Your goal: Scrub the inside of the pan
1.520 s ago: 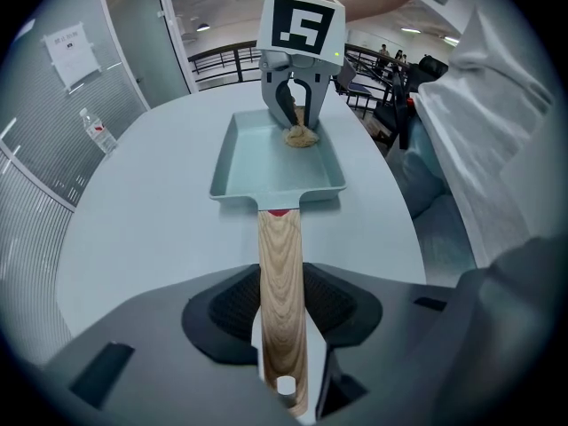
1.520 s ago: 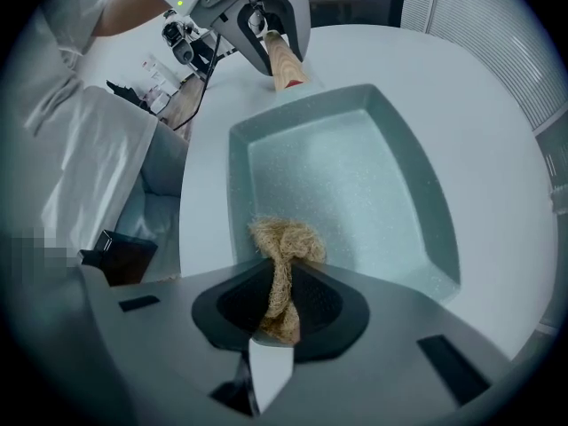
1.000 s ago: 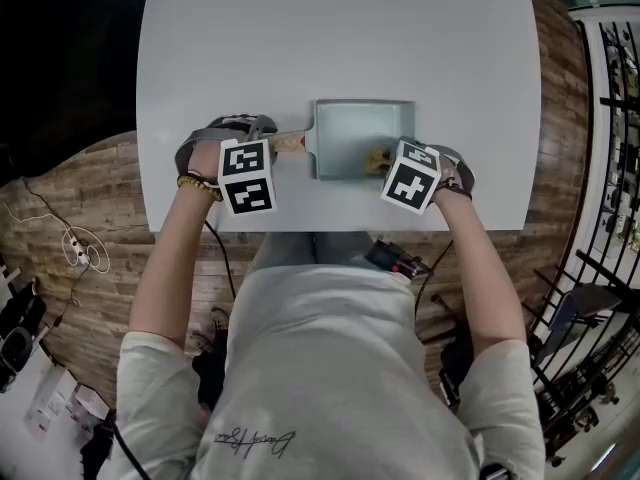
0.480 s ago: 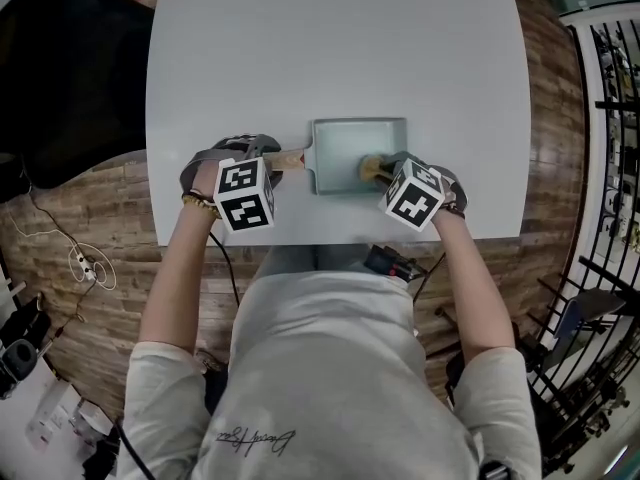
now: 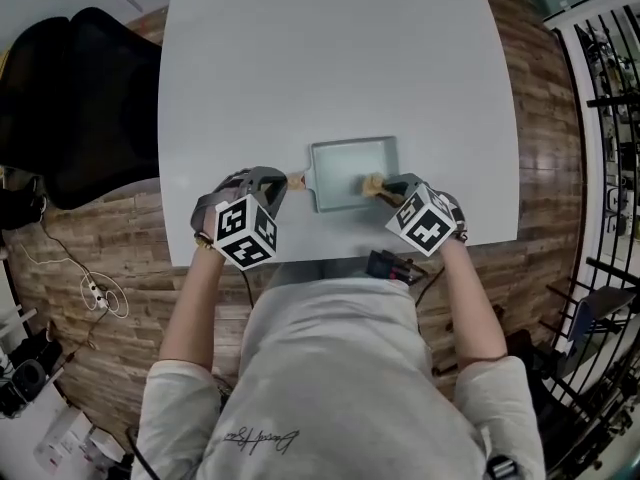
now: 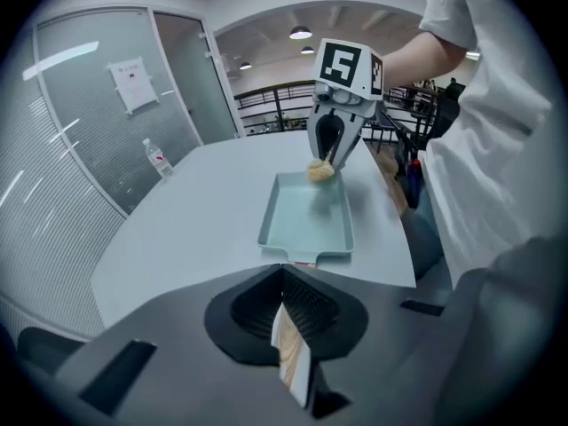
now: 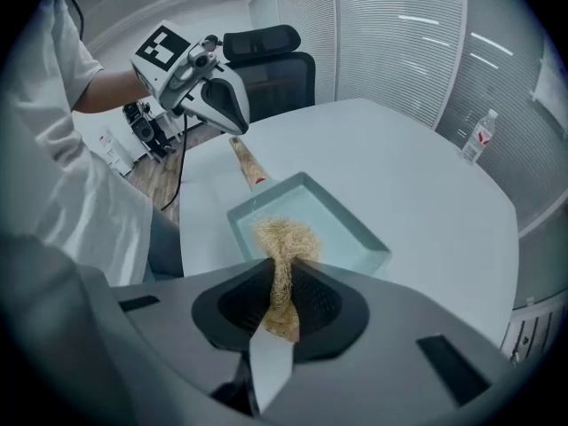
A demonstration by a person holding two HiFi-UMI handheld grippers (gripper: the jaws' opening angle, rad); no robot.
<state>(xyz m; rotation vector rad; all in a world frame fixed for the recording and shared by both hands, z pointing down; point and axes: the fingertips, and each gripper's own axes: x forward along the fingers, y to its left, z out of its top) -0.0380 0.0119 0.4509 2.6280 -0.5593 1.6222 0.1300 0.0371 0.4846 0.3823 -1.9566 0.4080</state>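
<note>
Right gripper view is showing my right gripper (image 7: pixel 282 282) clamping a tan fibrous scrubber (image 7: pixel 284 238) over the pale green rectangular pan (image 7: pixel 342 229), which is sitting on the white worktop (image 7: pixel 426 176). Beyond the pan's wooden handle (image 7: pixel 248 169), my left gripper (image 7: pixel 240 124) is hovering, its jaws having just been closing together with nothing between them.

The desk (image 5: pixel 330 58) is seen steeply from above. The pan (image 5: pixel 345 168), shared by all views, is faced closely from opposite ends by the gripper views.

The handle (image 6: pixel 303 263) runs under the left jaws, mostly hidden. Far beyond them, the bottle (image 6: pixel 158 159) has a label too small to read.
</note>
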